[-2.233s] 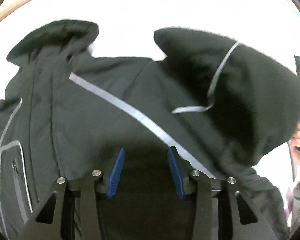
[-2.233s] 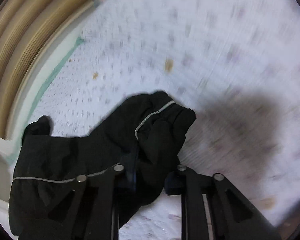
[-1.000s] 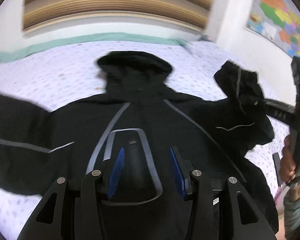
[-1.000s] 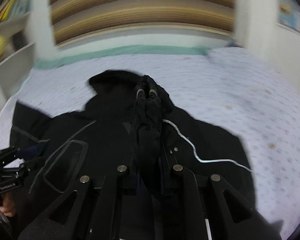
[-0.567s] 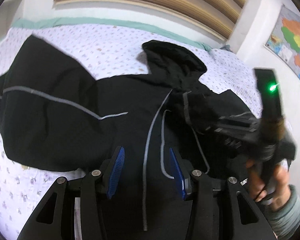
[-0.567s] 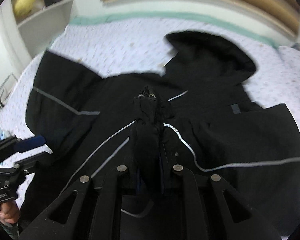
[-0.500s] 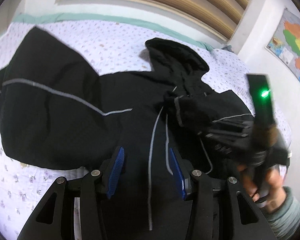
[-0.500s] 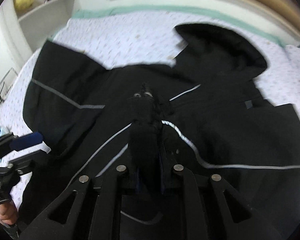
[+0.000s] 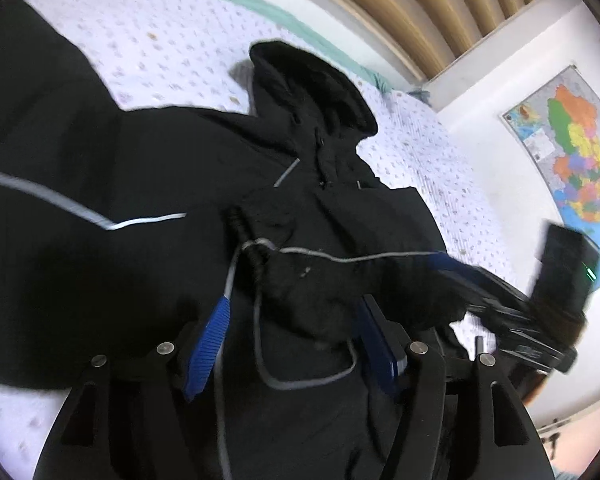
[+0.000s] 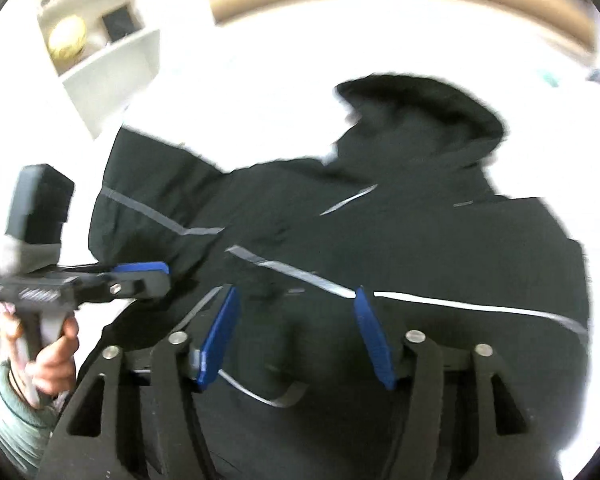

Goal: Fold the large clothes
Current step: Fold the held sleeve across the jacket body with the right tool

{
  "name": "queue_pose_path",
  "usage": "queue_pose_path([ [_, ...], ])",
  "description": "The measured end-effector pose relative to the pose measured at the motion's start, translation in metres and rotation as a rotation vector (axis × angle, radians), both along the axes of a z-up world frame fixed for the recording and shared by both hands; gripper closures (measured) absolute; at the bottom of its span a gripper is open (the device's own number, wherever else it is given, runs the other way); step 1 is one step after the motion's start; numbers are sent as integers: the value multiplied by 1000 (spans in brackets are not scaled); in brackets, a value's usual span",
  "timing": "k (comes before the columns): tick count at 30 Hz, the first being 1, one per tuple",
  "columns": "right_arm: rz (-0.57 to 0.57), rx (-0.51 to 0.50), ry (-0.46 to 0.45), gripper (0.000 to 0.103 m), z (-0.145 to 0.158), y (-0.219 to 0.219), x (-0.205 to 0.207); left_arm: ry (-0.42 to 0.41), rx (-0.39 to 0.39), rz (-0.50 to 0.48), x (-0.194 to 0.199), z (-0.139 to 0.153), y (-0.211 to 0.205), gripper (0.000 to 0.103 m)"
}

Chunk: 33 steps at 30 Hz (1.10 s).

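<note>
A black hooded jacket (image 9: 148, 208) with thin grey stripes lies face up on the bed, hood (image 9: 312, 84) toward the headboard. Its right sleeve (image 9: 340, 272) lies folded across the chest; its left sleeve (image 9: 40, 152) is spread out to the left. My left gripper (image 9: 292, 340) is open and empty above the jacket's lower front. My right gripper (image 10: 296, 336) is open and empty above the chest of the jacket (image 10: 400, 248). The right gripper also shows blurred at the right of the left wrist view (image 9: 480, 280); the left gripper also shows in the right wrist view (image 10: 140, 276).
The bed sheet (image 9: 160, 48) is white with small purple dots and a green edge. A slatted wooden headboard (image 9: 420, 12) stands behind. A coloured map (image 9: 572, 152) hangs on the right wall. A white shelf (image 10: 100, 40) stands at the left.
The right gripper carried the right sleeve across the jacket's chest, then opened and let it go. The left gripper moved nearer over the jacket's front.
</note>
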State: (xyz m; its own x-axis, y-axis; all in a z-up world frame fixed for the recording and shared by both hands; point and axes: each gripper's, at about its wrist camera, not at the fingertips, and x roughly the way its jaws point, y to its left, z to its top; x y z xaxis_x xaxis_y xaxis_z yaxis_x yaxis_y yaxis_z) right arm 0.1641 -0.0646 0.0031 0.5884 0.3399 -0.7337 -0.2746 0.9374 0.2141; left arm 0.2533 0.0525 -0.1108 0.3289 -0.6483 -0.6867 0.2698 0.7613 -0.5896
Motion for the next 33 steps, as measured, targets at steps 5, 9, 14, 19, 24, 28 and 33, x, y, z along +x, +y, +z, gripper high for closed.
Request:
queue_pose_path([
  [5, -199, -116, -59, 39, 17, -74, -25, 57, 68, -2, 31, -27, -38, 36],
  [9, -333, -160, -1, 39, 1, -126, -29, 20, 162, -8, 39, -39, -69, 68],
  [14, -402, -224, 99, 39, -33, -151, -15, -119, 225, 31, 33, -11, -65, 82],
  [19, -343, -184, 133, 39, -47, -127, 4, -207, 129, 129, 30, 39, 1, 82],
  [24, -222, -226, 159, 39, -74, -71, 29, -32, 270, 129, 35, -12, 29, 82],
  [28, -225, -319, 230, 38, -117, -44, 46, -12, 352, 107, 36, -41, 22, 78],
  [33, -244, -290, 253, 38, -112, -49, 48, -97, 411, 119, 21, -18, 16, 73],
])
